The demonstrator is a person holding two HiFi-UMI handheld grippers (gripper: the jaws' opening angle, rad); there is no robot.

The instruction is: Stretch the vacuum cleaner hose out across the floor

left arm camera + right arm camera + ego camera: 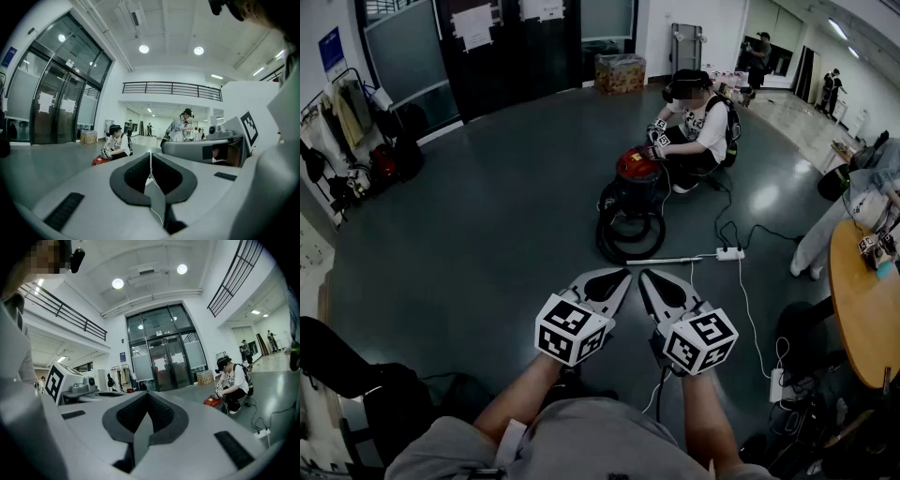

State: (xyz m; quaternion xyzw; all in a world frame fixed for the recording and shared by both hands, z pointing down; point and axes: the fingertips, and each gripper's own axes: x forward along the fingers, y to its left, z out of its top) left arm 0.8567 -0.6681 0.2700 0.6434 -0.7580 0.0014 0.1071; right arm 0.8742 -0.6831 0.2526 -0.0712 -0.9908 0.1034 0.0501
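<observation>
I hold my left gripper (622,277) near me with its jaws pressed together on nothing, my right gripper (645,277) just beside it likewise closed and empty, while the vacuum cleaner hose (628,232) lies coiled on the floor farther off, against the red vacuum cleaner (637,167).

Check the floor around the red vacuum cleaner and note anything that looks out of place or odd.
Nothing looks spilled or broken. The black hose lies coiled next to the red vacuum cleaner, not stretched out. Beside it a white power strip and its cord trail loose across the floor, a likely trip hazard.
</observation>
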